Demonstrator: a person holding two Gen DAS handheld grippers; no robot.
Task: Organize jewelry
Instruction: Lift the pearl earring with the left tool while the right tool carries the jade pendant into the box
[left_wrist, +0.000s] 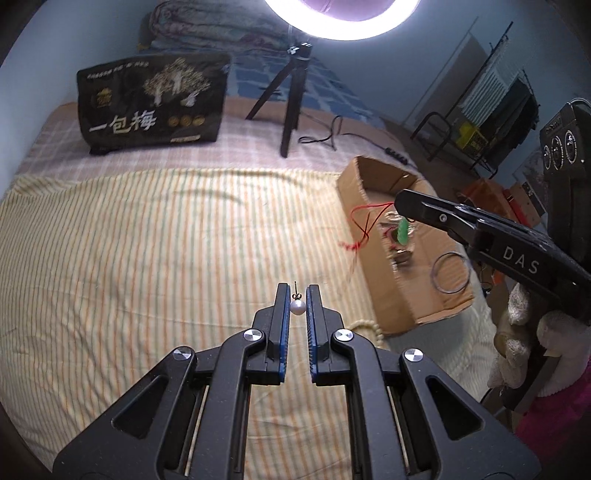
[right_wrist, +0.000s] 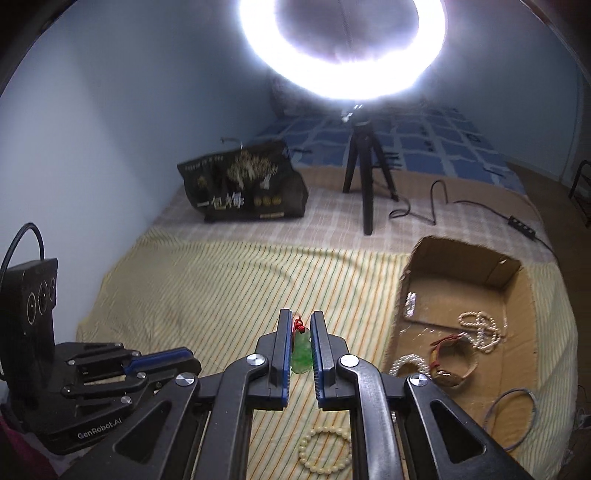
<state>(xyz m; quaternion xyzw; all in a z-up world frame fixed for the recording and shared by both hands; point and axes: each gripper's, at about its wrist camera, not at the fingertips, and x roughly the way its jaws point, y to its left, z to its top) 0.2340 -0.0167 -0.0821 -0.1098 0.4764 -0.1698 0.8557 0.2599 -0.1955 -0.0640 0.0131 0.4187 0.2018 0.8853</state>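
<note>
My left gripper is shut on a pearl earring, held above the striped bedspread. My right gripper is shut on a green pendant with a red cord; in the left wrist view the pendant dangles from the right gripper over the cardboard box, its red cord trailing. Inside the box lie a pearl necklace, a brown strap watch, a white bead bracelet and a thin bangle. A cream bead bracelet rests on the bedspread below the right gripper.
A ring light on a black tripod stands at the back of the bed with its cable running right. A dark printed bag stands back left. A plush toy and racks sit off the bed's right side.
</note>
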